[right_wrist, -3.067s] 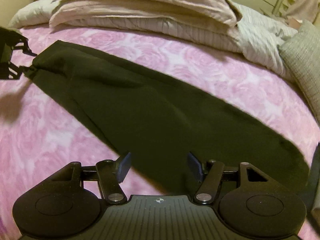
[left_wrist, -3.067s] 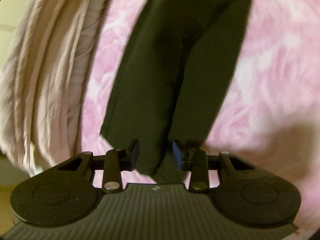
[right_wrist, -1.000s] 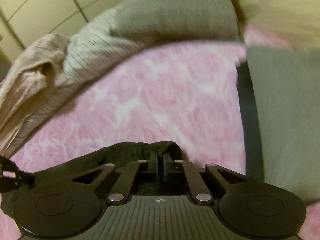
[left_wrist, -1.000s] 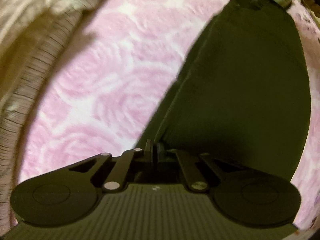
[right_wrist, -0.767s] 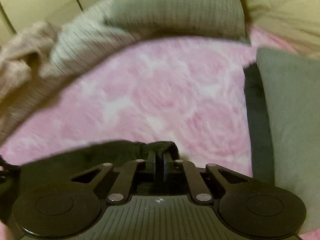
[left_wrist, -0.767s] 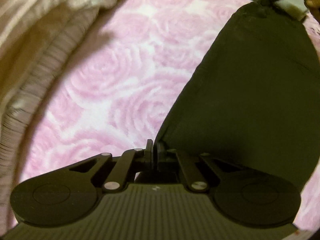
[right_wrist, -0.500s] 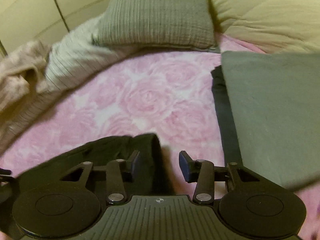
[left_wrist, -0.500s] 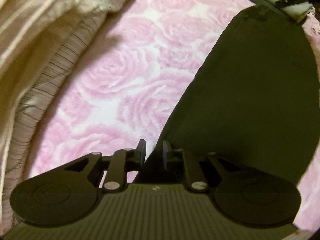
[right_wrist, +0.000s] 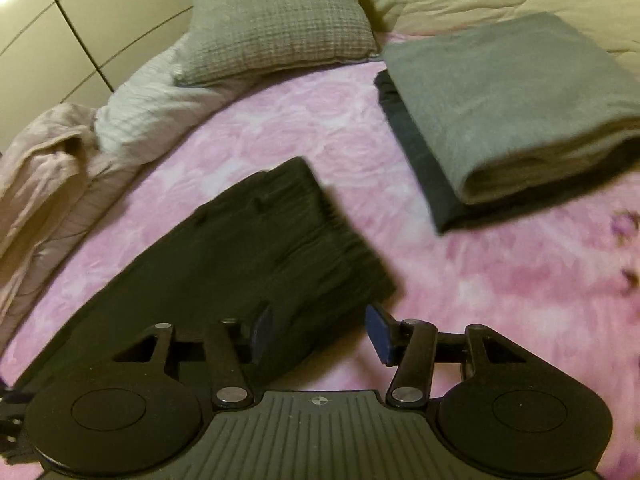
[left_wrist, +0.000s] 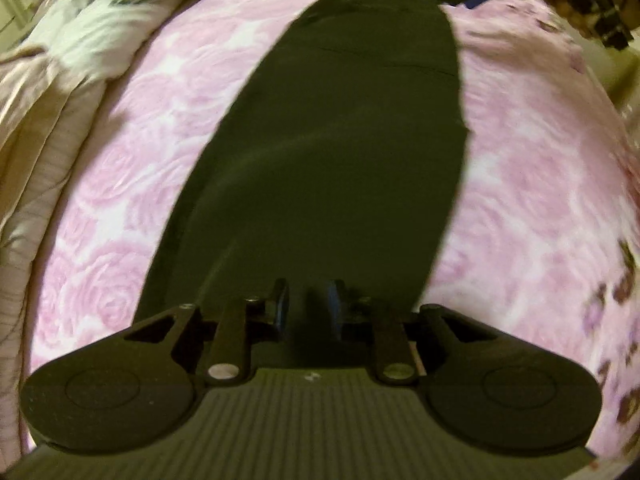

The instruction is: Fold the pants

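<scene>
On the bed, mid-spread: left tongs [left_wrist: 306, 304], jaws narrowly parted and opening, above the dark fabric with nothing gripped. Right tongs [right_wrist: 318, 330], jaws wider and opening, beside the ribbed waistband, empty. Long black soft-fabric pants [left_wrist: 340, 140] lie flat lengthwise on the pink rose-patterned bedspread [left_wrist: 520, 184]. Advice: let both ends settle and clear the tongs of the cloth before regripping for a fold. Left view alone shows the full length; right view alone shows the waistband, a folded grey towel stack [right_wrist: 504, 92] near the far edge, and a grey waffle-knit pillow [right_wrist: 280, 16].
</scene>
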Demonstrator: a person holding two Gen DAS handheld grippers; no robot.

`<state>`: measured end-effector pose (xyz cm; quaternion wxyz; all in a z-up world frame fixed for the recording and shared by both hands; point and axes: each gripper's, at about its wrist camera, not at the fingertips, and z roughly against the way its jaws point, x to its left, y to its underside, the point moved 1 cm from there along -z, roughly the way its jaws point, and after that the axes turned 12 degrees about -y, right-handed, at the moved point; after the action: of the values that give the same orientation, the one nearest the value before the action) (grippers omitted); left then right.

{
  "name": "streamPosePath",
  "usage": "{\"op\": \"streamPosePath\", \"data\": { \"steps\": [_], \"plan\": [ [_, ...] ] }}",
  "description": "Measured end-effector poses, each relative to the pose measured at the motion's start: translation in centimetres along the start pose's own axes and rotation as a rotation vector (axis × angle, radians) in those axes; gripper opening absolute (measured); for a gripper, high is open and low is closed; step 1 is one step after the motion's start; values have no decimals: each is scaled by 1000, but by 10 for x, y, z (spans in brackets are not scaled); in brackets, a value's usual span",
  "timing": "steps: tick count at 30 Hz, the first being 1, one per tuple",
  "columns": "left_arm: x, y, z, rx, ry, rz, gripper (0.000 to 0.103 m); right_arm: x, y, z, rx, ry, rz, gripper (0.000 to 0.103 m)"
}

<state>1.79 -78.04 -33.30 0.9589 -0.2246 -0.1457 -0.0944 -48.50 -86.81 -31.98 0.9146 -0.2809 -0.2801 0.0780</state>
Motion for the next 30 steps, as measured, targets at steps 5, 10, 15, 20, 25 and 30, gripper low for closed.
{"op": "streamPosePath", "data": {
  "steps": [5,10,15,20,25,30],
  "plan": [
    [-38,18,21,-113,2,-213,32,50,59,27,-10,-20,-37,50],
    [-74,42,13,-173,-69,-453,34,102,124,23,38,-39,-2,66],
    [-89,29,-9,-213,-85,-452,34,117,156,9,40,-45,-2,71],
    [-95,1,-23,-231,-69,-449,30,100,163,7,17,-25,-59,71],
    [-63,-19,-18,-196,13,-329,7,98,165,2,2,-41,-68,72],
    [-20,-33,-12,-167,136,-142,7,115,157,-24,-29,-92,-28,74]
  ]
}}
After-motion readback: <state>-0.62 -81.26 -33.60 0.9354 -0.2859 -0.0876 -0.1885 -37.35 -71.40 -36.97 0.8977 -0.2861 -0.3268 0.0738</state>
